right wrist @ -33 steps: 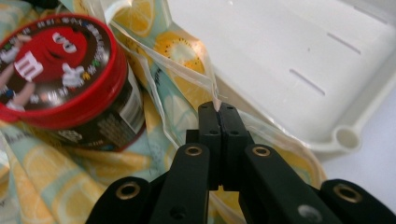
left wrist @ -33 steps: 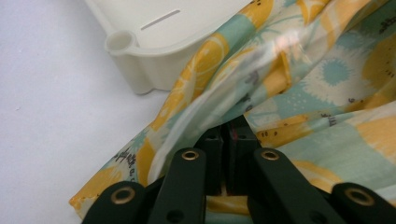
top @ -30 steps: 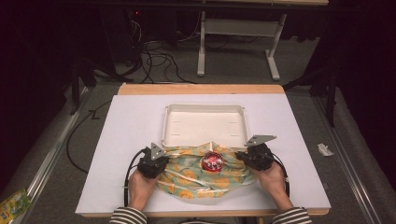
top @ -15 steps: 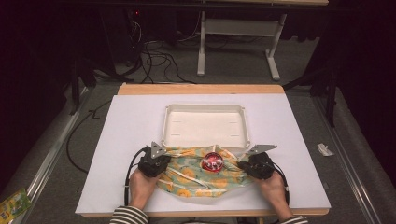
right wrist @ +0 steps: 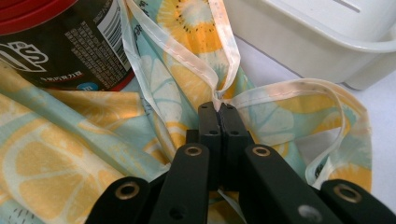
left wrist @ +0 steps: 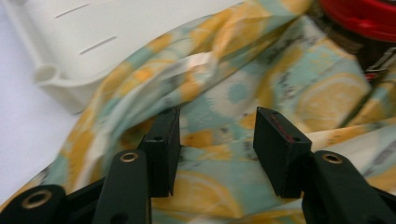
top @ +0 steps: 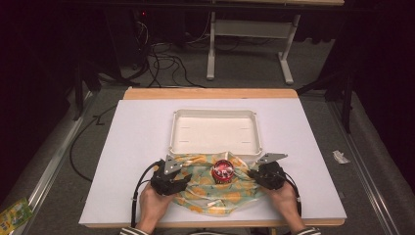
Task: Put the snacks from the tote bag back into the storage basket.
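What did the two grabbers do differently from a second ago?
The left gripper has just opened its jaws and let go of the lemon-print cloth, which now lies loose under them. The right gripper stays shut on the cloth's edge. The can and white tray haven't moved.

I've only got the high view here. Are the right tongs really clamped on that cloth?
Observer: Yes. In the right gripper view the right tongs are shut on the pale hem of the cloth, where two edges meet.
Operator: And the left one?
Observer: The left tongs have just been opening. Cloth lies between the jaws, but the pads stand clear of it.
Operator: What is the red thing in the middle?
Observer: A can with a black printed label and a barcode below its red rim.
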Demonstrator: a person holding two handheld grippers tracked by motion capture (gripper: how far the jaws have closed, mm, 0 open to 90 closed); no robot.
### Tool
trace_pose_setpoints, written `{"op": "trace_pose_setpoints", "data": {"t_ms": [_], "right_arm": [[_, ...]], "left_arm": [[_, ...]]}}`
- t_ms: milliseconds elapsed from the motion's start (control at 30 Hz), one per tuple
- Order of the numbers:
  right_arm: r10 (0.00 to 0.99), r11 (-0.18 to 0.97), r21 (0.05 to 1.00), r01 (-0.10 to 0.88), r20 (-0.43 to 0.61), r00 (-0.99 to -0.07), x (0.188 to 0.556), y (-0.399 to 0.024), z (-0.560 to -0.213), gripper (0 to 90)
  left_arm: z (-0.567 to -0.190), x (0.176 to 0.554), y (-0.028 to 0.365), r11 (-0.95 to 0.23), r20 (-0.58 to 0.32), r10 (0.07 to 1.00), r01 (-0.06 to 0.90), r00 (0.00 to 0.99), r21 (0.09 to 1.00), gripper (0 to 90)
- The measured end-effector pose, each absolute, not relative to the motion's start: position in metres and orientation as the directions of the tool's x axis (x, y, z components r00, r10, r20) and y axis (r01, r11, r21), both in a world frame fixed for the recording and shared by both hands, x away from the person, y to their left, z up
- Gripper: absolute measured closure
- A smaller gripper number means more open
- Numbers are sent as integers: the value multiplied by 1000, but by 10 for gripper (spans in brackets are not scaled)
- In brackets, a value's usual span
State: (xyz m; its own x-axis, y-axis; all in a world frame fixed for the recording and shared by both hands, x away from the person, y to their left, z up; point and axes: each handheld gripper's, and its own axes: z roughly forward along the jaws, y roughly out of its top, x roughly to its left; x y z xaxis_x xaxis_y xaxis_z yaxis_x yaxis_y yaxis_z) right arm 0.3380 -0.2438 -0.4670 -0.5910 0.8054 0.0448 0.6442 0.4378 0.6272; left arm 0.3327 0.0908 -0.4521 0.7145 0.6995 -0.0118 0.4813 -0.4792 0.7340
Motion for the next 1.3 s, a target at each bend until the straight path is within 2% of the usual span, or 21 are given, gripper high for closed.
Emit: {"op": "trace_pose_setpoints", "data": {"t_ms": [267,467,633,733,833,900,1000,1300], "right_arm": [[805,440,629,642,42,-592,338,-244,-467,900],[803,443,630,639,38,-594,338,-244,-467,900],[804,441,630,639,38,-593,338,-243,-468,900],[802,444,629,638,40,-597,338,-243,-468,900],[803,441,630,639,40,-594,338,-243,-468,900],[803,440,632,638,41,-595,338,-244,-468,900],[803,439,634,637,41,-595,338,-244,-468,900],[802,440,638,631,37,-597,338,-245,-468,900]], "left_arm": [[-466,331,74,-528,-35,666,504,745,684,482],[-472,332,69,-554,-16,665,506,747,661,494],[-472,328,64,-580,7,632,467,775,668,674],[-471,327,60,-596,17,625,463,780,656,730],[-470,323,53,-634,66,604,429,794,643,851],[-470,322,51,-637,72,606,429,792,640,890],[-470,325,54,-627,47,604,437,796,645,900],[-466,323,65,-604,62,626,434,777,668,900]]}}
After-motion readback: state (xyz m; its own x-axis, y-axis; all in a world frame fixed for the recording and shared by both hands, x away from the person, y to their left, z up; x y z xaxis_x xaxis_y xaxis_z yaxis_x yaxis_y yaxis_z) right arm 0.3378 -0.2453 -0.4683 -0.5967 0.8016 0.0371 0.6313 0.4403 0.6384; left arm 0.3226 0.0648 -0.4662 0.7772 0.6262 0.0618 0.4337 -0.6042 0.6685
